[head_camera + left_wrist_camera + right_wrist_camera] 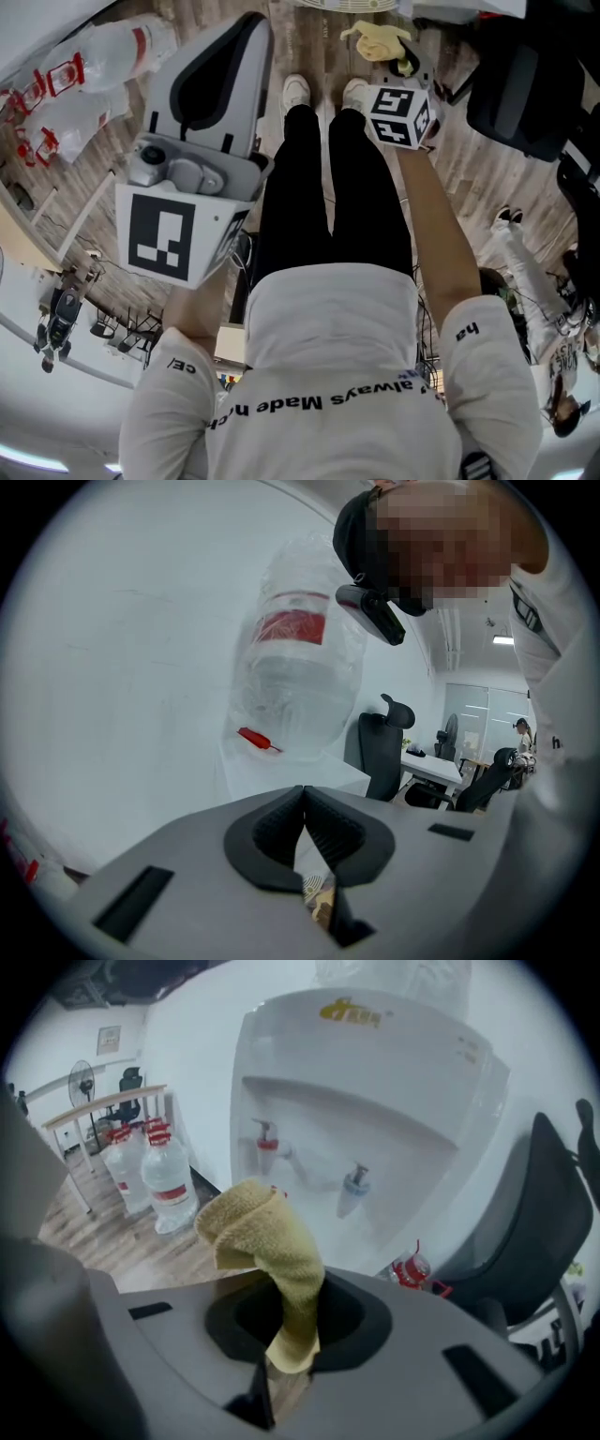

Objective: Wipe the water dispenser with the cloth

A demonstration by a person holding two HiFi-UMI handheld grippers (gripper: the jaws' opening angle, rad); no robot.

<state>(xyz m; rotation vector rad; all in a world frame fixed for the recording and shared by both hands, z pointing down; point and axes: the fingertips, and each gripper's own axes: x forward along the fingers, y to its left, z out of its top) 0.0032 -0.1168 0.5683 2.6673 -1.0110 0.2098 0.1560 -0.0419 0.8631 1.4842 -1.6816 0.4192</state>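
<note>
Your right gripper (289, 1330) pinches the yellow cloth (258, 1227), with the water dispenser (375, 1091) at twelve o'clock; your left gripper (305, 822) is closed and empty.

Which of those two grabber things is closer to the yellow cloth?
Right. The right gripper is shut on the yellow cloth itself. The left gripper is on the person's other side, shut on nothing, apart from the cloth.

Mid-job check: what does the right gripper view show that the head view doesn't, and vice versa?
Right gripper view only: the white plastic water dispenser, its red tap and blue tap. Head view only: the grey left gripper, and the person's black trousers and white shoes. Both: the yellow terry cloth pinched in the right gripper.
</note>
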